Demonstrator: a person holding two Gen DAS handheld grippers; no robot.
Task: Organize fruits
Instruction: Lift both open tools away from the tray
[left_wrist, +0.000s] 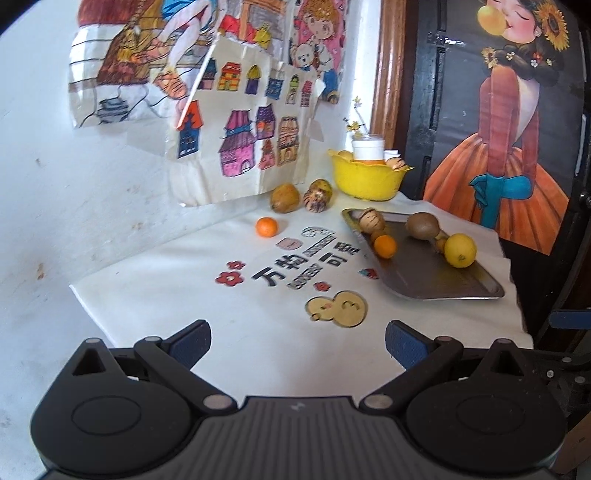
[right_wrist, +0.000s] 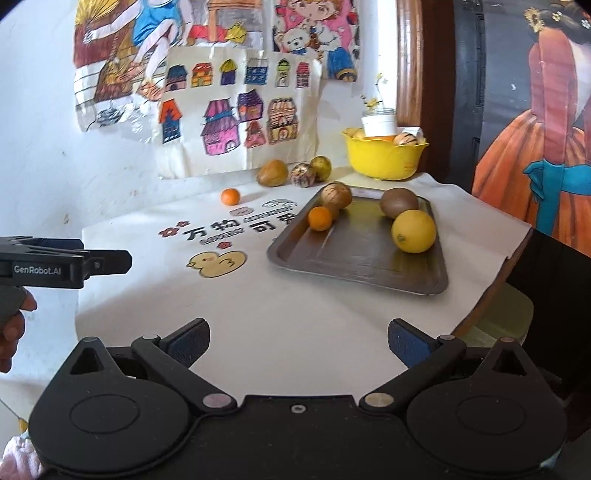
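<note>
Left wrist view: left gripper (left_wrist: 297, 345) at bottom of frame, jaws wide apart, nothing between; hovers over white cloth (left_wrist: 207, 314), likely poised for next pick. Metal tray (left_wrist: 443, 284) at centre right holds lemon (left_wrist: 460, 250), kiwi (left_wrist: 423, 225), small orange (left_wrist: 385, 246), striped fruit (left_wrist: 371, 220). Loose tangerine (left_wrist: 266, 226) on cloth at centre; brown fruit (left_wrist: 284, 198) behind it near wall.

Right wrist view: right gripper (right_wrist: 298, 343) at bottom, jaws spread, empty. Tray right of centre, probably collection spot. Yellow bowl (right_wrist: 384, 162) at upper right, already full.

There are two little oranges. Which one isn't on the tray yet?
The small orange sitting alone on the white cloth, left of the metal tray. The other orange already lies inside the tray, at its left edge.
</note>
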